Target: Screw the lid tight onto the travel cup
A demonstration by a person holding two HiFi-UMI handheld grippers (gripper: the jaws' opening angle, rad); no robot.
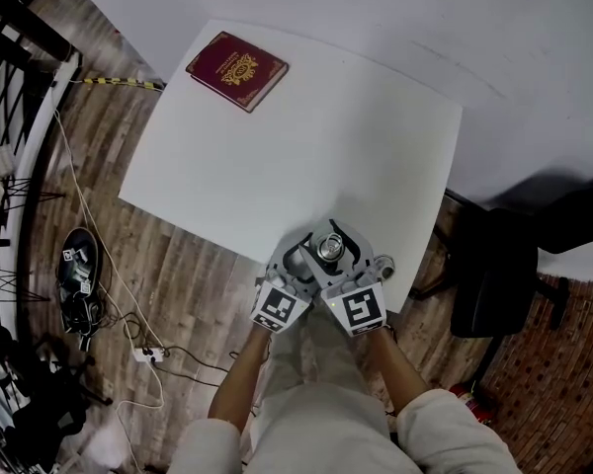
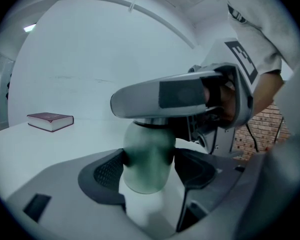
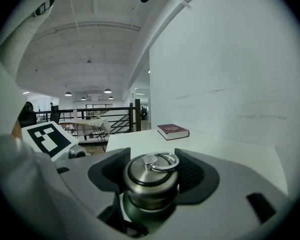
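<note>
As far as the lid (image 3: 151,176) goes: it's already sitting on top of the travel cup (image 2: 147,159). It's a metal cap with a little ring (image 3: 164,161) lying flat on it, and it looks level, not cocked.
where the cup is: upright at the near edge of the white desk (image 1: 277,166), right in front of the person. Can't tell if the bottom rests on the desk or hangs just off it.
done so far: lid is on the mouth of the cup, and both lid and body are gripped.
left to do: my guess is the actual tightening, or at least the last bit of it. The threads are hidden, so no way to say how snug it is yet.
right claw (image 3: 152,171): comes in over the top, pads clenched on either side of the lid, jaws spread just as wide as the lid.
left claw (image 2: 149,166): clamped around the frosted greenish body lower down, probably to hold the cup against the twist.
further out: a dark red book (image 1: 236,70) at the far corner of the desk, well apart and not involved.
</note>
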